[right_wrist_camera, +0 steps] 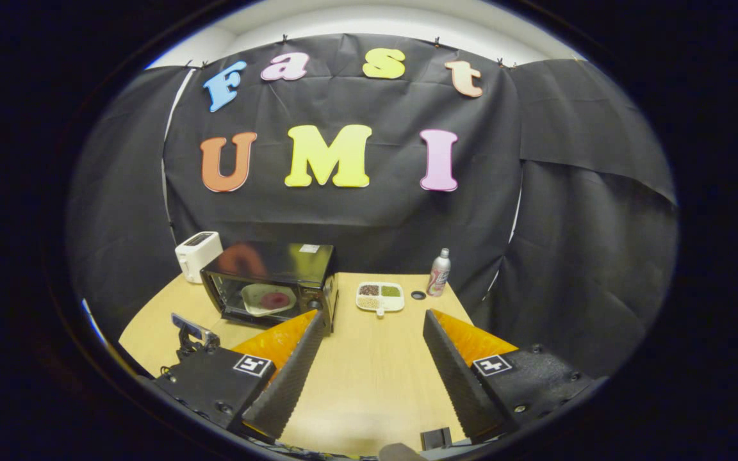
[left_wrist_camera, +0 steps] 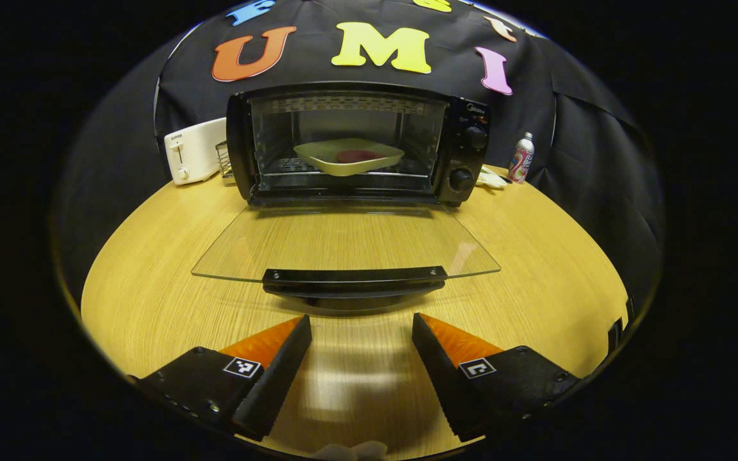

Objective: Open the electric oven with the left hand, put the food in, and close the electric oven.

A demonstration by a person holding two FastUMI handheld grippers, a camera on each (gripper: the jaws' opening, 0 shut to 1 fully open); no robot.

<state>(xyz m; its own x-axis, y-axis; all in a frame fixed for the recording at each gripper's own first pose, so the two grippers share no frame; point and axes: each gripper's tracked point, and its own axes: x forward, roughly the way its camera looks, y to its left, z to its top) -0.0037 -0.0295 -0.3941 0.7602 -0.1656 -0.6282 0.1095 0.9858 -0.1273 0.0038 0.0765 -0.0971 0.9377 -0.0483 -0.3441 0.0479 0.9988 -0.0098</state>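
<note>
While the left gripper [left_wrist_camera: 361,349] is hovering low over the pale wooden tabletop [left_wrist_camera: 151,282] with its fingers spread apart and holding nothing, just short of the black bar handle [left_wrist_camera: 354,276] of the lowered glass oven door [left_wrist_camera: 343,240], the closing step is, by my reading, coming up. Beyond it the cream square plate with a dark red food piece [left_wrist_camera: 350,155] is sitting on the rack inside the black electric oven [left_wrist_camera: 465,147], so the next move is calling for a grasp on that handle and a lift. Farther back, the right gripper [right_wrist_camera: 369,352] is hanging high with fingers also apart and empty, the food's kind is proving too small to make out, and the door hinge is hiding in shadow.
</note>
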